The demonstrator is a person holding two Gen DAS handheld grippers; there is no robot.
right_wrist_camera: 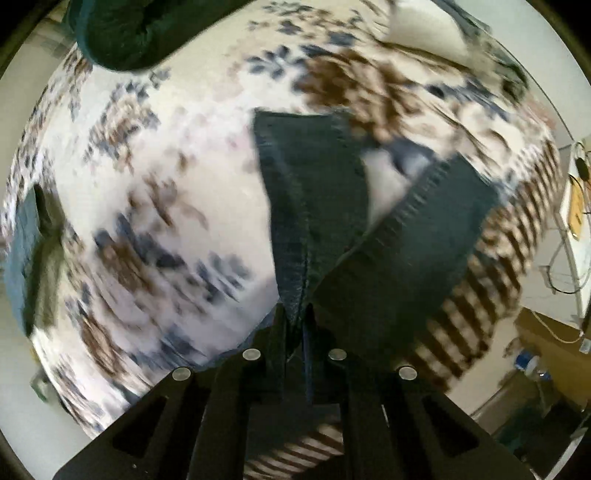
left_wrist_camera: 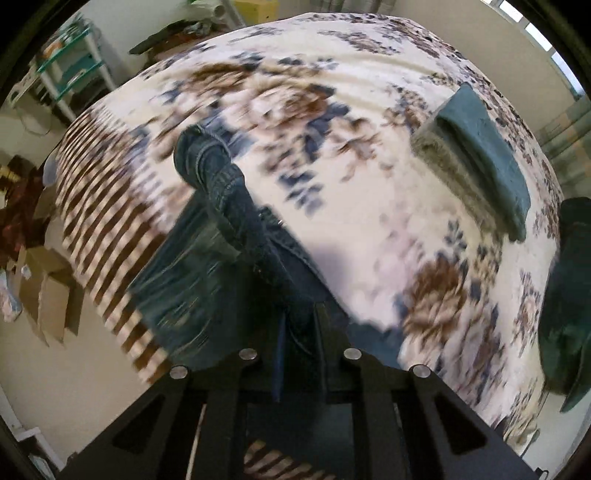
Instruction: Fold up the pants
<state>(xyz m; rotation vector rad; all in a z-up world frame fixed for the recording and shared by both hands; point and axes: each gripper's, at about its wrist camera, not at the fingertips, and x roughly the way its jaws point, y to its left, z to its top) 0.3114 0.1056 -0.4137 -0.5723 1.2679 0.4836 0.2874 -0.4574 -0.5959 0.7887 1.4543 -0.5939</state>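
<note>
- A floral bedspread (left_wrist_camera: 369, 177) covers the bed; its striped border (left_wrist_camera: 99, 236) drops over the edge toward cardboard boxes (left_wrist_camera: 48, 291) on the floor.
- A folded teal cloth (left_wrist_camera: 480, 155) lies well apart from the jeans (left_wrist_camera: 221, 206).
- Left gripper (left_wrist_camera: 299, 325) is clamped on the denim.
- Right gripper (right_wrist_camera: 295, 321) pinches a jeans seam (right_wrist_camera: 295, 221), with both legs spread on the bed.

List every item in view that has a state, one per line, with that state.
left gripper: shut on the jeans.
right gripper: shut on the jeans.
jeans: unfolded, legs spread apart on the bedspread, gripped at two points.
bedspread: spread over the bed.
teal towel: folded, lying apart from the jeans.
dark green cloth: bunched, at the bedspread's edge.
</note>
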